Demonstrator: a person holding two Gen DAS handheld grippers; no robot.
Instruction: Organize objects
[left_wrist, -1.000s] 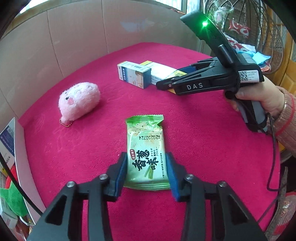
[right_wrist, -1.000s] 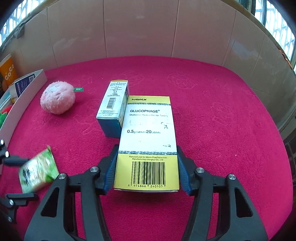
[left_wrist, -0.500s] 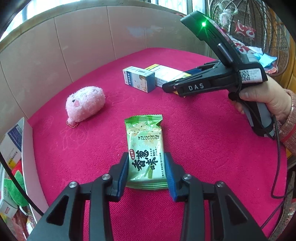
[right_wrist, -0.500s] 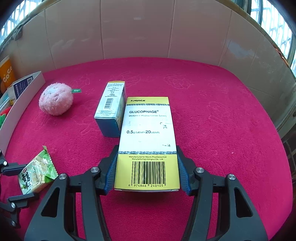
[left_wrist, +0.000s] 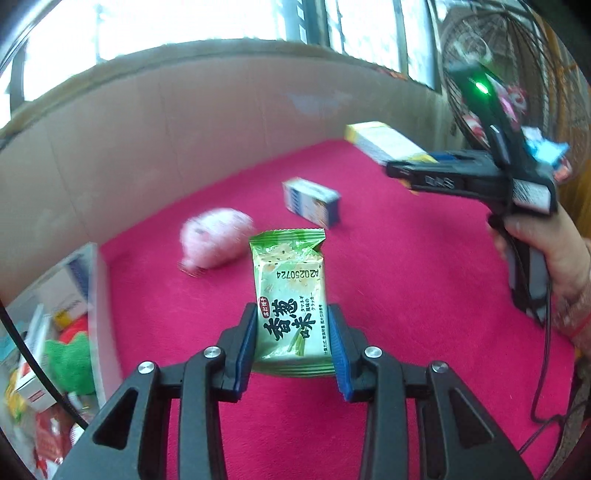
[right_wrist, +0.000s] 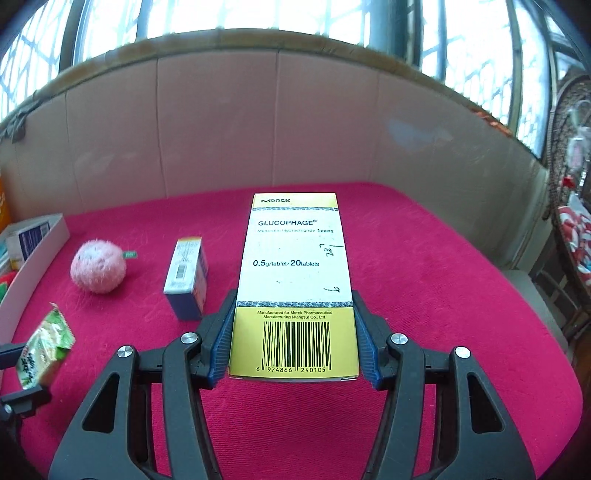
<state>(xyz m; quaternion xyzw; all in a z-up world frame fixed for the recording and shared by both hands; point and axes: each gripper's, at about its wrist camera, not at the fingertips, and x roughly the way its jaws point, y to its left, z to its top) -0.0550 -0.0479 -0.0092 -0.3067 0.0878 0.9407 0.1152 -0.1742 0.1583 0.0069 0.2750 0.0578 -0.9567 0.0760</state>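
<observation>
Your left gripper (left_wrist: 293, 345) held the green snack packet (left_wrist: 290, 295) clear of the red table (left_wrist: 406, 295), long axis pointing forward. The storage box (left_wrist: 99, 314) lay to its left, nearer this hand. Your right gripper (right_wrist: 293, 339) clamped the Glucophage box (right_wrist: 293, 273).

Left gripper (left_wrist: 293, 349): matte black linkage arms with triangular cut-outs, four silver screw heads across the pivots, blue ribbed pads on the inner faces of the jaws. A thin black cable (left_wrist: 27, 363) runs down the left edge of its view.

Right gripper (right_wrist: 293, 338): same build, black arms, four silver screws, blue ribbed pads. Seen side-on from the left camera it has a black pistol-grip body, white "DAS" lettering, white QR label, green LED (left_wrist: 480, 87) on the raised top fin, black cable hanging off the grip.

Right hand (left_wrist: 546, 254): bare skin, knitted patterned cuff.
</observation>
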